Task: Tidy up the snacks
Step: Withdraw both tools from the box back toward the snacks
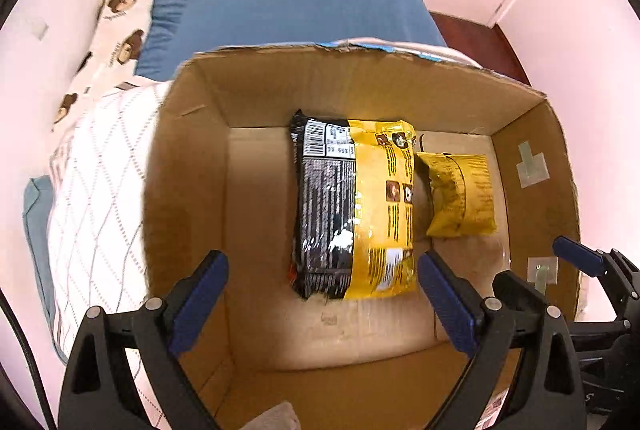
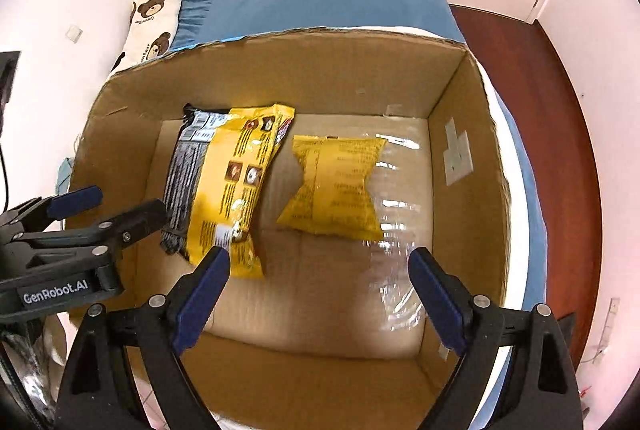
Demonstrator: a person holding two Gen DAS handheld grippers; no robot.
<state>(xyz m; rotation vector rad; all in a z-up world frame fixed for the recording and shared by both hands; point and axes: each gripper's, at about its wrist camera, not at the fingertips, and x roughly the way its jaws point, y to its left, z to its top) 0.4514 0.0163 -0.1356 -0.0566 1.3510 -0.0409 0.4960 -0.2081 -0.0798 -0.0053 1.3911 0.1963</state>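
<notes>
Two snack packs are lying flat on the floor of the cardboard box [image 2: 452, 166]: the big black-and-yellow bag [image 1: 352, 206] toward its left side and the small yellow packet [image 2: 336, 186] just beside it on the right, with a narrow strip of box floor showing between them. Both grippers are hanging above the box and pointing steeply down into it. The left gripper [image 1: 320, 294] is standing with its jaws spread wide and nothing between them; the big bag is lying below and just beyond the fingertips, roughly centred in the gap, not touched. The right gripper [image 2: 320, 290] is likewise gaping wide and gripping nothing; the small packet is sitting beyond its tips, clear of both pads.

The risk I am seeing is crowding: the two grippers are working close together over one box, so a careless lift could be knocking one against the other or catching the box's ragged rim. Later packs dropped from height could be landing crooked on these two, or sliding across the glossy taped floor
</notes>
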